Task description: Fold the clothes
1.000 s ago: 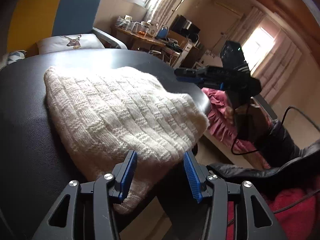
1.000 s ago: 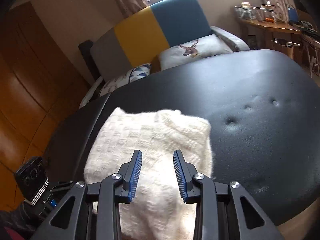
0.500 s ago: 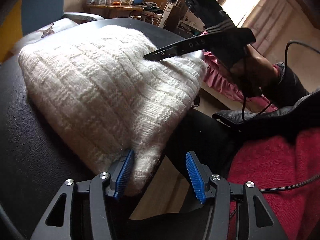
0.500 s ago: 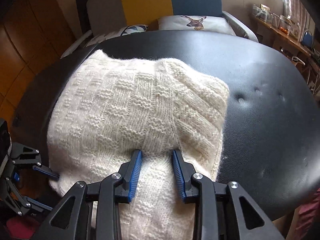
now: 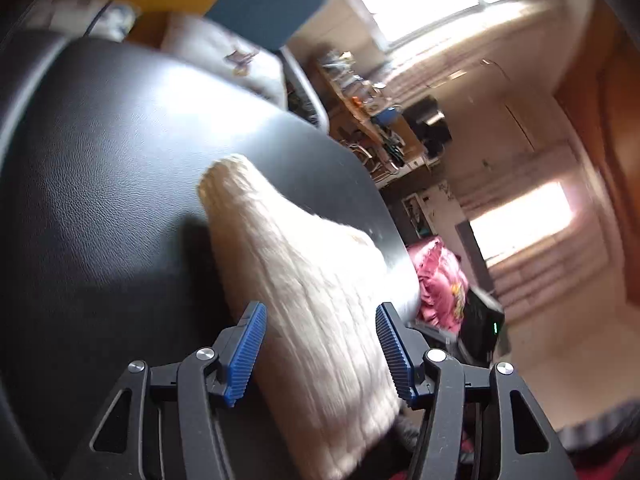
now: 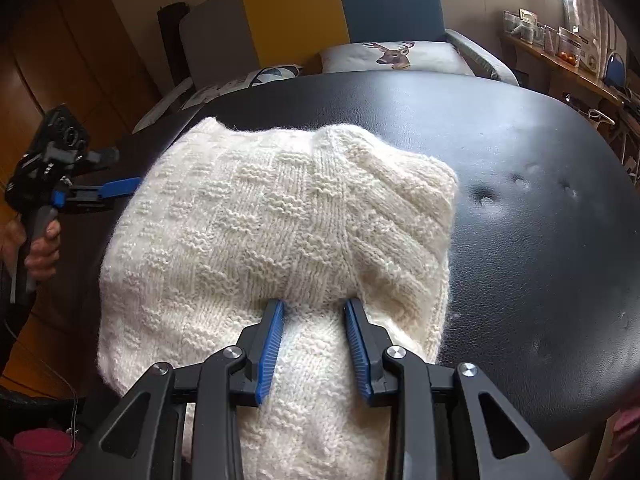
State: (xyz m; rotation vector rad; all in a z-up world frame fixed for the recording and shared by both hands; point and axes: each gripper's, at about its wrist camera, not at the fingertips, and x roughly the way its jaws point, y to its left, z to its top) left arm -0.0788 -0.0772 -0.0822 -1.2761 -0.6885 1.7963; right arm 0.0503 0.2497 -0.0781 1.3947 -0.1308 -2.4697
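The cream knitted sweater [image 6: 276, 240], folded into a thick pad, lies on the near left part of the black padded table [image 6: 540, 208]. My right gripper [image 6: 314, 320] presses into its near edge, jaws part-way apart with a ridge of knit between the blue pads; I cannot tell whether they pinch it. My left gripper [image 5: 320, 354] sits at the left edge of the sweater [image 5: 304, 280], its jaws opening, fabric lying between them unpressed. A hand [image 6: 40, 252] holds its handle. A chair [image 6: 340, 8] with a deer cushion [image 6: 392, 56] stands beyond the table.
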